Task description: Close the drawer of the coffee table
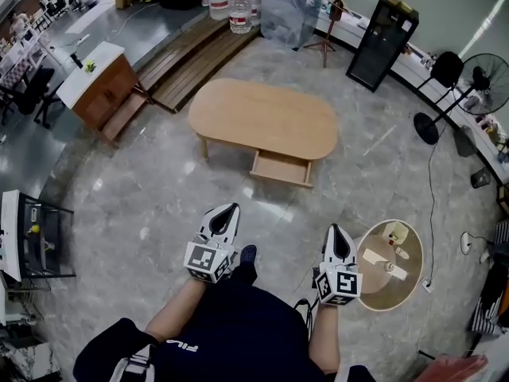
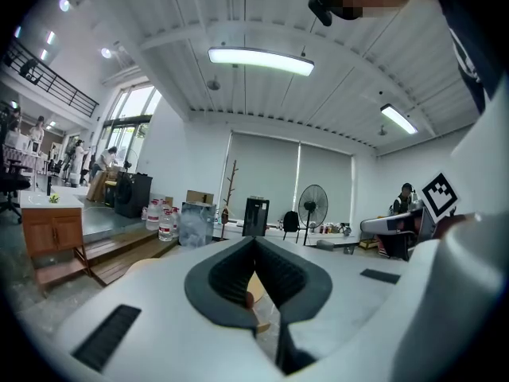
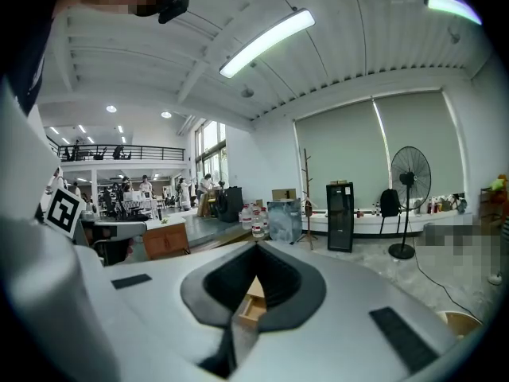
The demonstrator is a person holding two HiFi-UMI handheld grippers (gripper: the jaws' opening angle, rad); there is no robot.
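In the head view the oval wooden coffee table (image 1: pixel 266 118) stands on the marble floor ahead of me. Its drawer (image 1: pixel 281 169) is pulled out on the near side. My left gripper (image 1: pixel 227 211) and right gripper (image 1: pixel 338 231) are held side by side, short of the drawer and pointing toward it. Both are shut with nothing between the jaws. In the left gripper view the left gripper (image 2: pixel 255 240) has its jaws closed, with a sliver of the table (image 2: pixel 257 283) showing below them. Under the closed right gripper (image 3: pixel 256 247), the right gripper view shows the open drawer (image 3: pixel 253 301).
A small round table (image 1: pixel 390 265) stands close by on my right. A wooden cabinet (image 1: pixel 99 86) and a low wooden platform (image 1: pixel 191 62) lie to the far left. A standing fan (image 1: pixel 469 94), a black unit (image 1: pixel 382 42) and water bottles (image 1: pixel 231 2) are beyond the table.
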